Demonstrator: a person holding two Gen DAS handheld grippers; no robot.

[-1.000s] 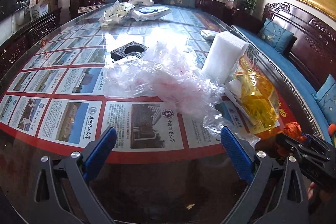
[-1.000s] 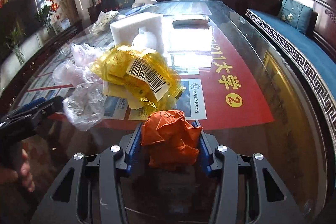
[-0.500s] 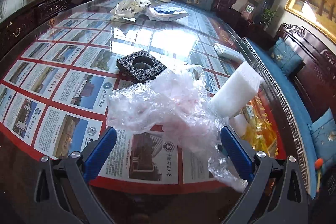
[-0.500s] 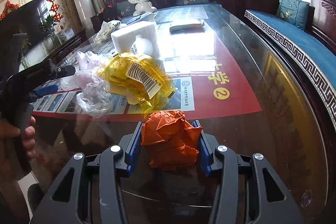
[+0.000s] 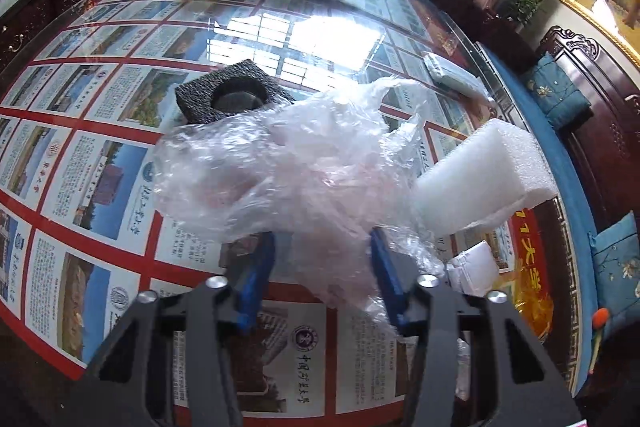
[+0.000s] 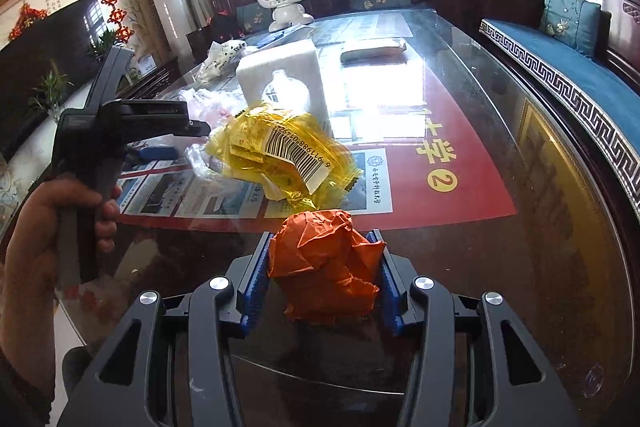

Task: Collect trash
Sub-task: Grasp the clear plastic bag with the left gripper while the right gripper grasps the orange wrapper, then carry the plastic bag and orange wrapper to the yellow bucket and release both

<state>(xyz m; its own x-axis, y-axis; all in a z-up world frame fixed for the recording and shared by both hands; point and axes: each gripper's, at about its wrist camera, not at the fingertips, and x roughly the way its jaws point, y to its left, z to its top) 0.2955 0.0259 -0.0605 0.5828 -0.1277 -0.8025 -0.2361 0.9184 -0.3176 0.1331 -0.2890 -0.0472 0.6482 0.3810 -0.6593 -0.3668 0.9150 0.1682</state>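
Your left gripper (image 5: 322, 267) has its blue fingers (image 5: 256, 279) partly drawn in around the near edge of the crumpled clear plastic bag (image 5: 288, 171). The film drapes over both fingertips and bulges away ahead of them, so you cannot tell whether the pads are actually pinching it yet. Just beyond the bag, ahead and to the left of these tongs, lies the black foam square (image 5: 228, 97) with its round hole. Ahead and to the right, touching the bag's right side, is the white foam block (image 5: 484, 175). Close beside the right finger, a small white wad (image 5: 474, 267) rests next to the yellow wrapper (image 5: 528, 291).

Your right gripper (image 6: 320, 267) is clamped on the crumpled orange paper (image 6: 324, 259), which fills the gap between the two blue pads and is pressed on both sides. Directly ahead of those tongs, just past the orange wad, lies the yellow wrapper (image 6: 280, 155) with its barcode label, and behind it the white foam block (image 6: 284, 71) stands on the glass table (image 6: 540, 227). Your left hand (image 6: 44, 227) holds its tool to the left.
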